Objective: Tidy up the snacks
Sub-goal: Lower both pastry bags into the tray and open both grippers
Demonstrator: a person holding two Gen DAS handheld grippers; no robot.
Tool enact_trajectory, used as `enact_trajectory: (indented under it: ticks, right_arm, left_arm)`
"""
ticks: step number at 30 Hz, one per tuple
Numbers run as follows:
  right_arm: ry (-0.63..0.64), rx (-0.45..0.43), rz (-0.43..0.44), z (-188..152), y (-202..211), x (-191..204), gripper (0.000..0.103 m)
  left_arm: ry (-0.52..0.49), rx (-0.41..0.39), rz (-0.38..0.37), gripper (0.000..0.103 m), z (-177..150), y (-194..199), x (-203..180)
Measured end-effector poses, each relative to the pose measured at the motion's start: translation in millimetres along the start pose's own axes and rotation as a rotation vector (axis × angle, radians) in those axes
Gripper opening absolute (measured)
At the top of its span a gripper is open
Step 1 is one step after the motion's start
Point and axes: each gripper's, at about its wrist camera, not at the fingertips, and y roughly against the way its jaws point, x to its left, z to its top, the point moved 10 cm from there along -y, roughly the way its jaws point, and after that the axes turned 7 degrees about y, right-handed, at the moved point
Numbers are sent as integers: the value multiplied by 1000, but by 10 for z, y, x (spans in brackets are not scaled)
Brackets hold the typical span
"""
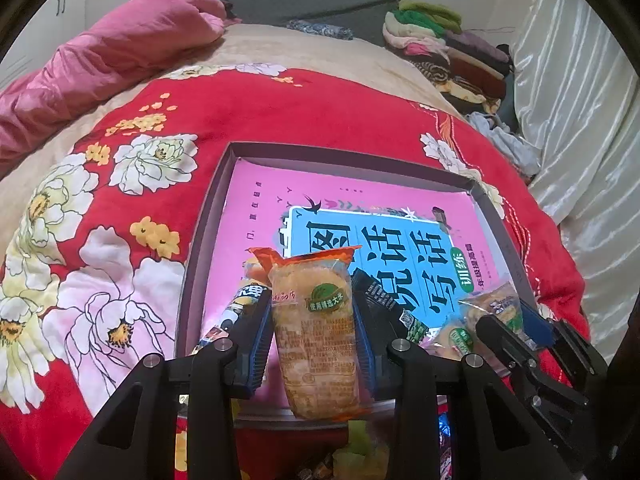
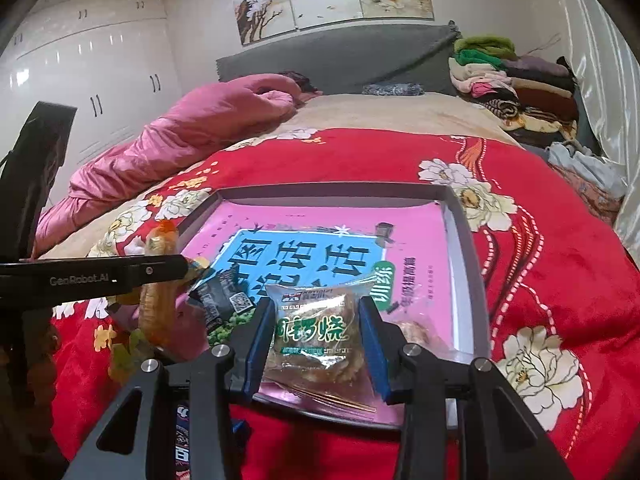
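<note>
A shallow grey box (image 1: 208, 216) with a pink and blue book cover inside lies on the red flowered blanket; it also shows in the right wrist view (image 2: 466, 240). My left gripper (image 1: 312, 312) is shut on an orange rice-cracker packet (image 1: 316, 336), held upright over the box's near edge. My right gripper (image 2: 316, 320) is shut on a clear dorayaki packet (image 2: 316, 336) above the box's near right part. The right gripper also shows in the left wrist view (image 1: 516, 332). The left gripper with its packet shows at the left of the right wrist view (image 2: 160, 272). Dark snack packets (image 2: 224, 300) lie in the box.
A pink quilt (image 2: 192, 128) lies at the bed's left. A stack of folded clothes (image 2: 516, 80) sits at the back right by the white curtain. More snack packets (image 1: 360, 448) lie on the blanket below the box's near edge. White wardrobes stand at the left.
</note>
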Motion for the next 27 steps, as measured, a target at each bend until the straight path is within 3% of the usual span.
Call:
enact_trajectory:
  ticks: [6,16,27]
  right_arm:
    - [23,-5,36,25,-40,102,43]
    - [4,6,-20,6,-44,-36,43]
    - [-9,20,-26,-24,-61,-75,43]
  left_arm:
    - [-8,5,-1,38,4,-19,-26]
    - [-27,20,-13,38,-17,-28,-73]
    - [-33,30,-26,38,-37,-28,-101]
